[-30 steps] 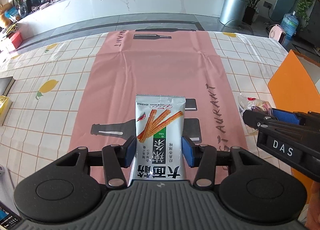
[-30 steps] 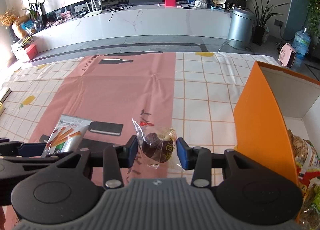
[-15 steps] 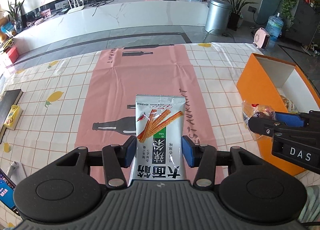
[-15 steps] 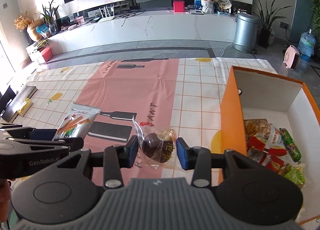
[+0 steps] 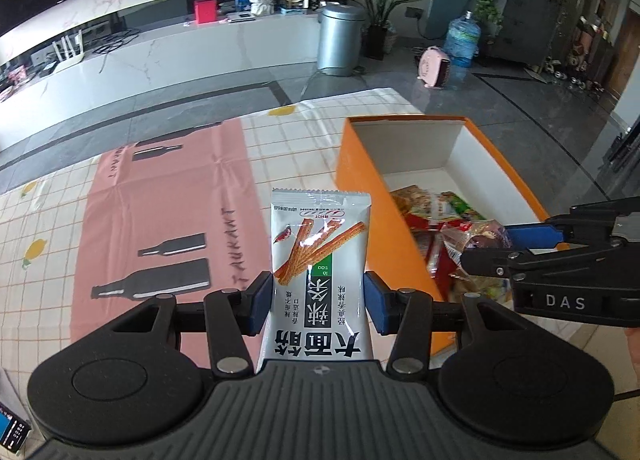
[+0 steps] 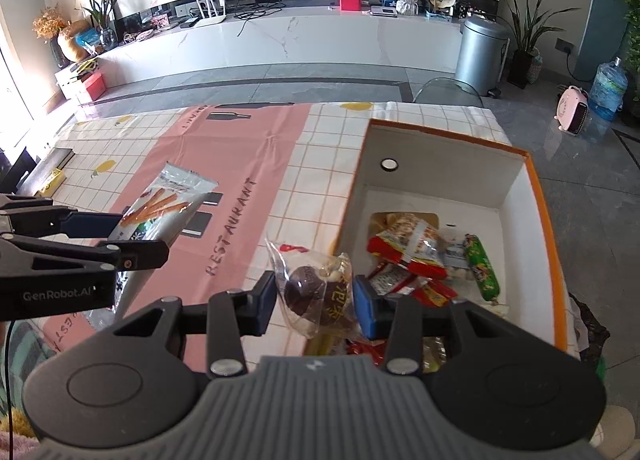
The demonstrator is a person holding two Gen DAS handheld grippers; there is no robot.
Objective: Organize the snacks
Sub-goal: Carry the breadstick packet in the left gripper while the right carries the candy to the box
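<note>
The left wrist view showed a white snack packet [image 5: 320,260] printed with red-orange sticks and Chinese characters, standing up between the blue pads [image 5: 262,302] of the left gripper [image 5: 319,302], which were closed against its two sides. The packet was held in the air above the pink runner [image 5: 160,220] and the checked tablecloth [image 5: 48,228], just left of the orange box [image 5: 356,176]. At the right edge of that view the right gripper [image 5: 486,250] reached in over the box with a clear-wrapped chocolate snack [image 5: 480,238] at its tips.

In the right wrist view the right gripper [image 6: 315,300] had its blue pads [image 6: 366,306] pressed on that clear wrapper [image 6: 316,292], a dark round piece showing inside. It hung over the near left wall of the orange box [image 6: 544,228], whose white inside held red packets [image 6: 408,248] and a green sausage stick [image 6: 482,268]. The left gripper [image 6: 160,238] and its packet [image 6: 164,208] appeared at the left, over the runner [image 6: 224,164]. Beyond the table stood a white marble counter [image 6: 280,36] and a metal bin [image 6: 482,56].
</note>
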